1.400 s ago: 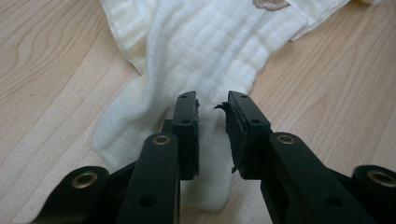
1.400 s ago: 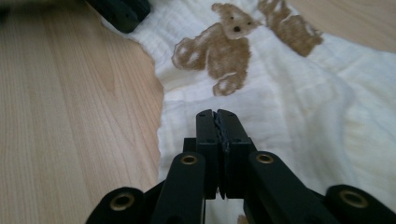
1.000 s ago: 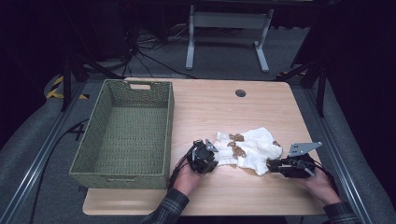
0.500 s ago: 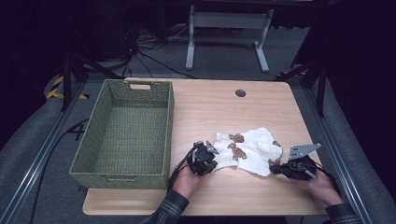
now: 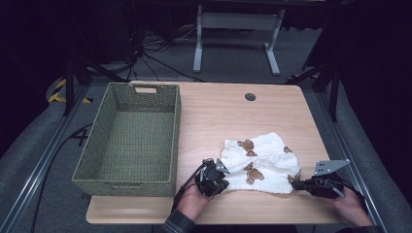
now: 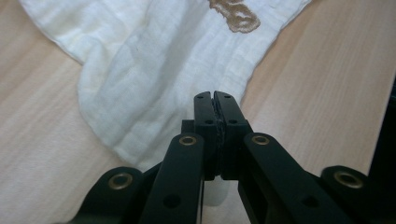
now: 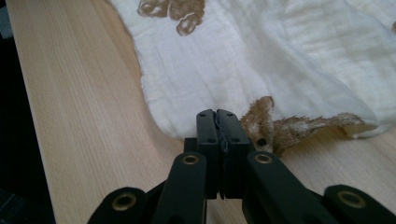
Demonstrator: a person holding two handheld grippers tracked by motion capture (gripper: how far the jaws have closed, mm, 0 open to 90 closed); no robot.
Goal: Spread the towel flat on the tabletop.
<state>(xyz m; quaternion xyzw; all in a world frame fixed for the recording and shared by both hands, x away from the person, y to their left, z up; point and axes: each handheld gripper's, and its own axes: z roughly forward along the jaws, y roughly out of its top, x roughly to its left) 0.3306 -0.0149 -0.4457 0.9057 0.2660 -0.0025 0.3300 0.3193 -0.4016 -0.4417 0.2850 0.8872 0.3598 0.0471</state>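
Observation:
A white cloth (image 5: 262, 162) printed with brown bears lies spread on the near right part of the wooden table (image 5: 228, 116). My left gripper (image 5: 221, 171) is shut on the cloth's near left corner; in the left gripper view the jaws (image 6: 214, 95) are pressed together with the cloth (image 6: 154, 60) pinched between them. At the near right corner my right gripper (image 5: 295, 183) is shut on the hem. In the right gripper view its closed jaws (image 7: 216, 113) pinch the cloth (image 7: 261, 51) beside a brown bear print. The cloth is stretched between the two grippers.
A green woven basket (image 5: 176, 141) stands empty on the left half of the table, close to the left gripper. A round cable hole (image 5: 250, 96) sits near the far edge. Bare wood lies beyond the cloth. Both hands are near the table's front edge.
Both grippers have closed on the cloth's near corners and drawn apart, left one leftward, right one rightward. The bunched cloth now lies flatter and wider.

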